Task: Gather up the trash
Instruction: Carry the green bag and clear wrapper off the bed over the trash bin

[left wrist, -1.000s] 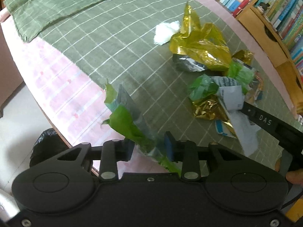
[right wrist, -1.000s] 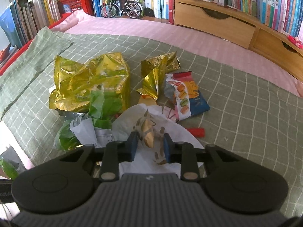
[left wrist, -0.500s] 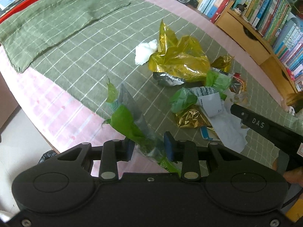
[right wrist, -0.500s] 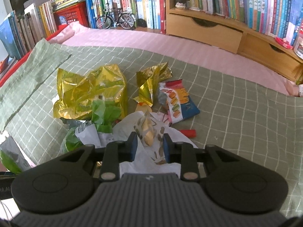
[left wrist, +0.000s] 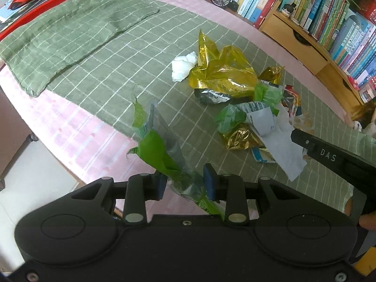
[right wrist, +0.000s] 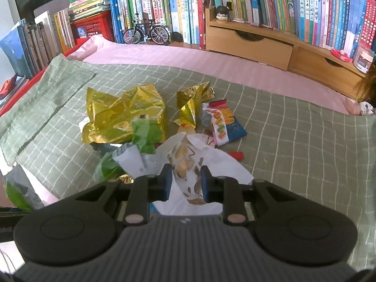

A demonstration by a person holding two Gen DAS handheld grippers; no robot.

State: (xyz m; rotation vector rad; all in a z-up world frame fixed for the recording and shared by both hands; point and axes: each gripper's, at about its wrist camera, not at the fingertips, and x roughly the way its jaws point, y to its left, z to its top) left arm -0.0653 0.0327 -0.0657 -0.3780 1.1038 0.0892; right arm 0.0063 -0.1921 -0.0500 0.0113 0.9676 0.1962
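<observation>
green wrapper (left wrist: 162,155) pinched in left fingers (left wrist: 209,183); printed wrapper (right wrist: 185,164) between closing right fingers (right wrist: 166,183)

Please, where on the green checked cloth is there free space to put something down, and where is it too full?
Free: the green checked cloth right of the macaron packet, up to the pink sheet; also left of the big gold wrapper, toward the folded cloth edge. Crowded: the wrapper pile around the white tissue.

I see a model bicycle (right wrist: 146,32) at eleven o'clock, books (right wrist: 235,7) behind, wooden drawers (right wrist: 270,47) at one o'clock.
</observation>
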